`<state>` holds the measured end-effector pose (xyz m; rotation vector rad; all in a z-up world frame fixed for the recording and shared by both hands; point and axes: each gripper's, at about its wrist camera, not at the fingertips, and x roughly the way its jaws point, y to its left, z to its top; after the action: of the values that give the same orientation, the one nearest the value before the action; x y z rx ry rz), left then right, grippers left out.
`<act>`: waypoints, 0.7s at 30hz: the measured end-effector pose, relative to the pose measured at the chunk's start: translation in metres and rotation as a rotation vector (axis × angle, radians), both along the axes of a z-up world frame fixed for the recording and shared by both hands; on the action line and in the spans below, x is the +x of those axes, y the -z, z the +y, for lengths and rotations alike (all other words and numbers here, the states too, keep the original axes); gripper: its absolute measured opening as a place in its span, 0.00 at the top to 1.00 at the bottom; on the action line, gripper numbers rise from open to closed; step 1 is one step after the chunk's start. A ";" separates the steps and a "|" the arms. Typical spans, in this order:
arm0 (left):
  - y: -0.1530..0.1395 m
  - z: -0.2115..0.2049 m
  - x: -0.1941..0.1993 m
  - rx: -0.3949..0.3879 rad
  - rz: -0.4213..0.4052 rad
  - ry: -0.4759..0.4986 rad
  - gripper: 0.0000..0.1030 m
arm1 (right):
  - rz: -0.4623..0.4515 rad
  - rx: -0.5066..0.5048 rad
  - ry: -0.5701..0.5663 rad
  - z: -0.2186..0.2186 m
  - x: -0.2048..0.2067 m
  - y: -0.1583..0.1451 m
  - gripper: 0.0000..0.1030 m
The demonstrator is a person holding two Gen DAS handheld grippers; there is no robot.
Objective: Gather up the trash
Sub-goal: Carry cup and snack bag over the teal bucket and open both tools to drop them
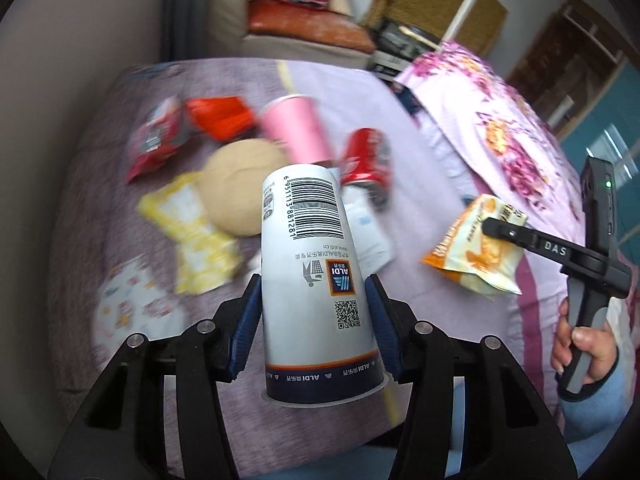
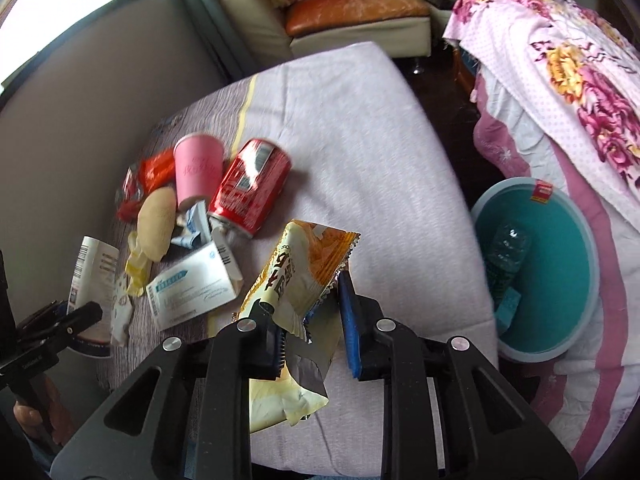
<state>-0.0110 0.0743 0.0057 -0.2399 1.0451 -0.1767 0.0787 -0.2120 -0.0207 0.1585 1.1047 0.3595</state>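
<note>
My left gripper [image 1: 314, 300] is shut on a white ALDI paper cup [image 1: 316, 280], held upside down above the bed. My right gripper [image 2: 310, 320] is shut on an orange and cream snack wrapper [image 2: 298, 280], held above the bed's near edge; the wrapper also shows in the left wrist view [image 1: 476, 252]. On the bed lie a pink paper cup [image 2: 198, 170], a red soda can [image 2: 250, 186], a white medicine box [image 2: 192, 290], a yellow wrapper [image 1: 192, 232], red wrappers [image 1: 160, 136] and a tan round bun [image 1: 240, 186]. A teal bin [image 2: 560, 248] stands on the floor at the right.
The bin holds a clear plastic bottle [image 2: 508, 252]. A floral quilt [image 2: 580, 72] hangs at the right over the bin's far side. A padded headboard [image 2: 100, 80] lines the bed's left. A bench with bags [image 2: 360, 12] stands beyond the bed.
</note>
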 end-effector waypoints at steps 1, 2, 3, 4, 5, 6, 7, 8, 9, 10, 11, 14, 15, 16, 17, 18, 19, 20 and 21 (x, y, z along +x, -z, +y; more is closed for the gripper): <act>-0.001 -0.010 0.005 0.000 -0.002 0.019 0.49 | -0.009 0.003 0.012 -0.006 0.000 -0.003 0.79; -0.002 -0.022 0.012 0.002 -0.004 0.041 0.49 | -0.019 0.005 0.028 -0.015 0.001 -0.006 0.79; -0.002 -0.034 0.017 0.003 -0.006 0.063 0.49 | -0.027 0.006 0.041 -0.020 0.001 -0.008 0.79; -0.002 -0.045 0.023 0.005 -0.008 0.084 0.49 | -0.036 0.008 0.057 -0.027 0.002 -0.010 0.79; -0.002 -0.059 0.030 0.007 -0.011 0.112 0.49 | -0.048 0.010 0.079 -0.036 0.004 -0.013 0.79; -0.001 -0.072 0.038 0.009 -0.012 0.135 0.49 | -0.055 0.012 0.096 -0.044 0.005 -0.015 0.79; 0.001 -0.083 0.046 0.011 -0.010 0.155 0.49 | -0.061 0.015 0.114 -0.052 0.006 -0.017 0.79; 0.002 -0.100 0.054 0.012 -0.008 0.184 0.49 | -0.068 0.019 0.137 -0.064 0.008 -0.018 0.79; 0.004 -0.110 0.060 0.012 -0.006 0.203 0.49 | -0.073 0.020 0.153 -0.071 0.009 -0.020 0.79; 0.005 -0.119 0.065 0.014 -0.004 0.219 0.49 | -0.080 0.020 0.174 -0.082 0.011 -0.021 0.79; 0.008 -0.132 0.071 0.016 0.000 0.239 0.49 | -0.085 0.020 0.188 -0.090 0.012 -0.023 0.79; 0.015 -0.165 0.088 0.017 0.015 0.289 0.49 | -0.103 0.013 0.236 -0.114 0.015 -0.025 0.79; 0.017 -0.172 0.090 0.017 0.018 0.299 0.49 | -0.110 0.009 0.255 -0.124 0.016 -0.026 0.79; 0.018 -0.180 0.094 0.016 0.023 0.311 0.49 | -0.114 0.009 0.268 -0.131 0.016 -0.027 0.79; 0.020 -0.190 0.098 0.017 0.029 0.326 0.49 | -0.119 0.009 0.287 -0.141 0.018 -0.027 0.79; 0.022 -0.199 0.102 0.018 0.035 0.339 0.49 | -0.121 0.010 0.301 -0.150 0.018 -0.027 0.79; 0.023 -0.209 0.106 0.020 0.039 0.351 0.49 | -0.126 0.007 0.322 -0.161 0.019 -0.026 0.79; 0.025 -0.219 0.110 0.021 0.044 0.366 0.49 | -0.129 0.005 0.334 -0.168 0.019 -0.026 0.79; 0.027 -0.229 0.113 0.023 0.050 0.381 0.49 | -0.131 0.002 0.352 -0.178 0.019 -0.025 0.79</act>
<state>0.1018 -0.1549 -0.0209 -0.0223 1.1351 -0.5037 0.0979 -0.3901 0.0041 0.3216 0.9256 0.0546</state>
